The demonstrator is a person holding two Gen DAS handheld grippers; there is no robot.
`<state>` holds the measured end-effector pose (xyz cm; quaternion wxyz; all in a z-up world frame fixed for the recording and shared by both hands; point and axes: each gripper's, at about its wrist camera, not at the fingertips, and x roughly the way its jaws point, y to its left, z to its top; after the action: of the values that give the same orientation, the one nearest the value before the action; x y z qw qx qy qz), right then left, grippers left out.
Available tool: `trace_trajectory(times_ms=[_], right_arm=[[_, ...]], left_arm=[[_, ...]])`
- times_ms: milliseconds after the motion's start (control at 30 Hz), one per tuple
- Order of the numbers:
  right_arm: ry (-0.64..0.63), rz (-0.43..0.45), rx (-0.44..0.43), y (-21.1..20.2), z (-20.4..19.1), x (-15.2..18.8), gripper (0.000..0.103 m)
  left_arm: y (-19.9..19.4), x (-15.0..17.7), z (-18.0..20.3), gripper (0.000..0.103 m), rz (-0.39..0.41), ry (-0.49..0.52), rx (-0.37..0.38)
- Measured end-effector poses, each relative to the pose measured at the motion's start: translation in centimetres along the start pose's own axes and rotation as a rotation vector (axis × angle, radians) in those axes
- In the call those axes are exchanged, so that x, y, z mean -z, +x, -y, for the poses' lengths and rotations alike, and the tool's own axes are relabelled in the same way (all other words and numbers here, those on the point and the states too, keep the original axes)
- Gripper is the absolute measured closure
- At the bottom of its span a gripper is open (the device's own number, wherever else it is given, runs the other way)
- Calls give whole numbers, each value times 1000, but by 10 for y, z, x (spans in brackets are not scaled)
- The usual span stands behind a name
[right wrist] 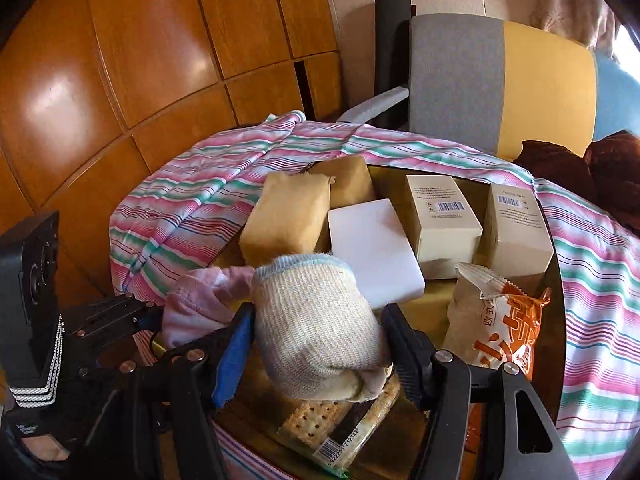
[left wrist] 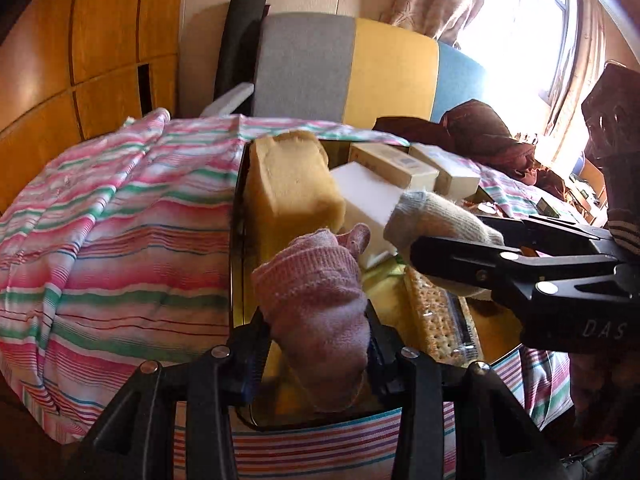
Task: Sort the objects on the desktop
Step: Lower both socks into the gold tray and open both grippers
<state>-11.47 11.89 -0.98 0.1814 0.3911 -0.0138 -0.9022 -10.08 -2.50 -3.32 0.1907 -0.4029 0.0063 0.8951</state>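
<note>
The left gripper (left wrist: 320,344) is clamping a pink sock (left wrist: 316,304) between its jaws, hanging over the near left part of the tray (left wrist: 234,240). Just right of it, the right gripper (right wrist: 316,340) is squeezing a cream sock (right wrist: 316,320) above the cracker packet (right wrist: 328,428). Behind them, a yellow sponge (right wrist: 284,216), a white block (right wrist: 372,248) and two cream boxes (right wrist: 444,220) are sitting on the tray.

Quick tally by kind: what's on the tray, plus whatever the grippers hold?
Tan sponges: 2
White foam block: 1
Cream boxes: 2
Cracker packs: 1
Orange snack bags: 1
Socks: 2, pink in left gripper, white in right gripper
Total: 9
</note>
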Motion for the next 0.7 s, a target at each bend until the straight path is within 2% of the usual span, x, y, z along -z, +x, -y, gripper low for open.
trace_trajectory(times_ms=[167, 233, 500, 700], right_arm=[[11, -6, 7, 6, 5, -1, 39], [9, -4, 3, 5, 5, -1, 39], [-12, 33, -56, -2, -8, -5, 39], [-61, 33, -85, 8, -33, -15, 38]], left_arm=[[-2, -1, 1, 48, 11, -19, 20], [-7, 0, -1, 44, 31, -30, 6], [-47, 9, -31, 44, 154, -160, -11], [-56, 16, -47, 44, 183, -233, -17]])
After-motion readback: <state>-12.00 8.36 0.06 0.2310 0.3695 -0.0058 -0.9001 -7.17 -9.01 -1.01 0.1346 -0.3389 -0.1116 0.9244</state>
